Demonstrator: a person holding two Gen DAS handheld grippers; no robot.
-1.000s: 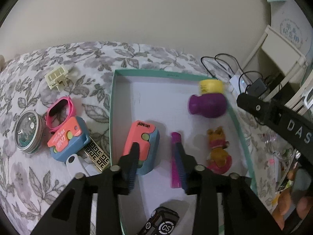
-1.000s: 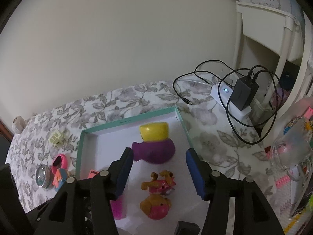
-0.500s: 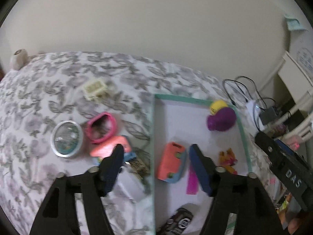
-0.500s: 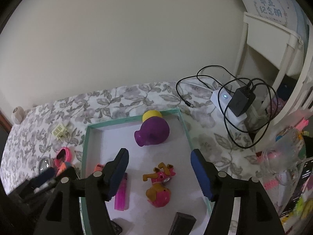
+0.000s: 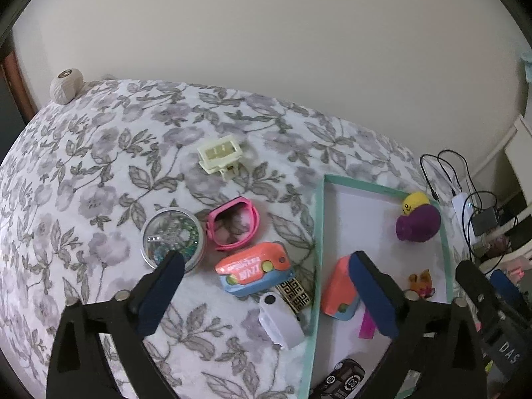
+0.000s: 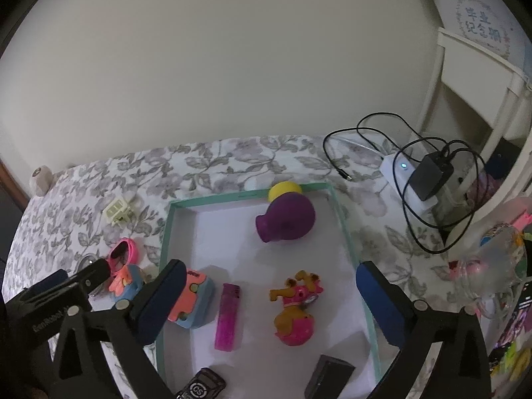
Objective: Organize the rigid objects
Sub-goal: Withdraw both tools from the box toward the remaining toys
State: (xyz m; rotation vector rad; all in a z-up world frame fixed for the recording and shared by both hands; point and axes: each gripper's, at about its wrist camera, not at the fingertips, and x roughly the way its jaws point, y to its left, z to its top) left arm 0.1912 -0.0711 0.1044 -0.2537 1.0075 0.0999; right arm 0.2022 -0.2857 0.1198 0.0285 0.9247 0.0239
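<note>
Left claw (image 5: 266, 294) and right claw (image 6: 271, 302): both spread apart, empty. Black remote (image 6: 201, 387) in the teal tray (image 6: 342, 219) reads "CS".

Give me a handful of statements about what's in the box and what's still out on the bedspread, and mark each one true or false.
1. The pink lighter lies inside the teal-rimmed box. True.
2. The pink watch is in the box. False: it lies on the floral bedspread, beside the round tin.
3. The left gripper is shut on a toy. False: its jaws stand wide open, holding nothing.
4. The purple duck sits at the box's far end. True.
5. The cream switch lies outside the box. True.
</note>
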